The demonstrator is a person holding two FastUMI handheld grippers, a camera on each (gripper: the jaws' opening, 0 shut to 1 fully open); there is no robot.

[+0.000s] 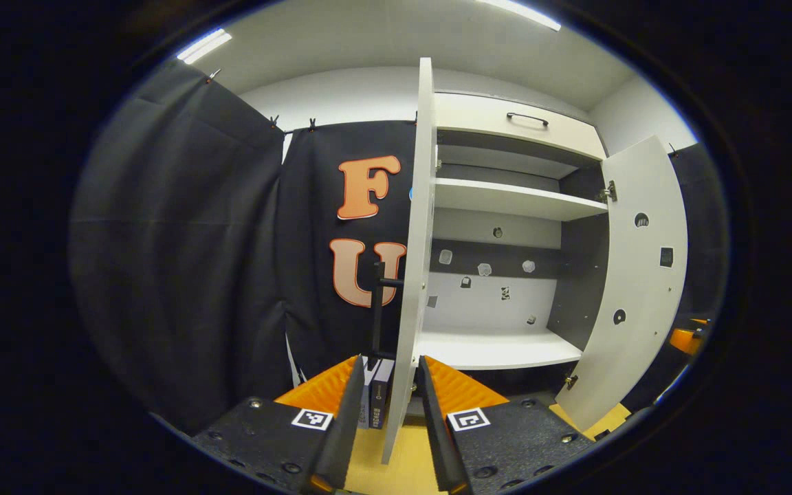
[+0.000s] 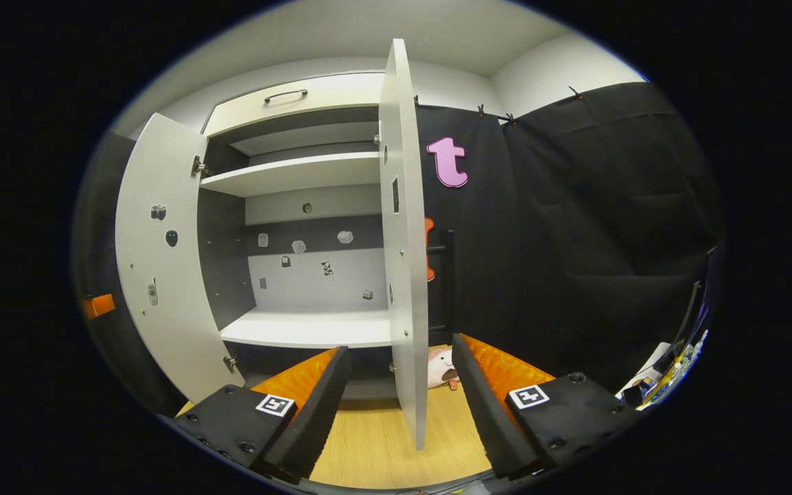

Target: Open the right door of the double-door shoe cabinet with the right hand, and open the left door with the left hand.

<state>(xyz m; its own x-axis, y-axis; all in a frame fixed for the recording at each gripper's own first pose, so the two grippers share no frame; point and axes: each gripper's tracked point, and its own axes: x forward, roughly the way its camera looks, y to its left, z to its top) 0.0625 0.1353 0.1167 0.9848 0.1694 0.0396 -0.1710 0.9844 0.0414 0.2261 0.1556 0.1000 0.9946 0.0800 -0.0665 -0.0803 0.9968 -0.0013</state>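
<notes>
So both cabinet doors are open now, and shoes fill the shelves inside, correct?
Not quite. Both doors are open, left door and right door, but the shelves hold no shoes; the left gripper view shows them bare.

The left gripper (image 1: 389, 405) ends in two long wedge-shaped fingers with ribbed inner faces, each fixed to a blocky black body with a grainy, pebbled surface. A small square black-and-white coded marker sits on top of each body, and round screw heads dot the edges. The right gripper (image 2: 399, 405) is built alike: ribbed wedge fingers, textured black bodies, one square marker apiece, screws along the rims.
</notes>
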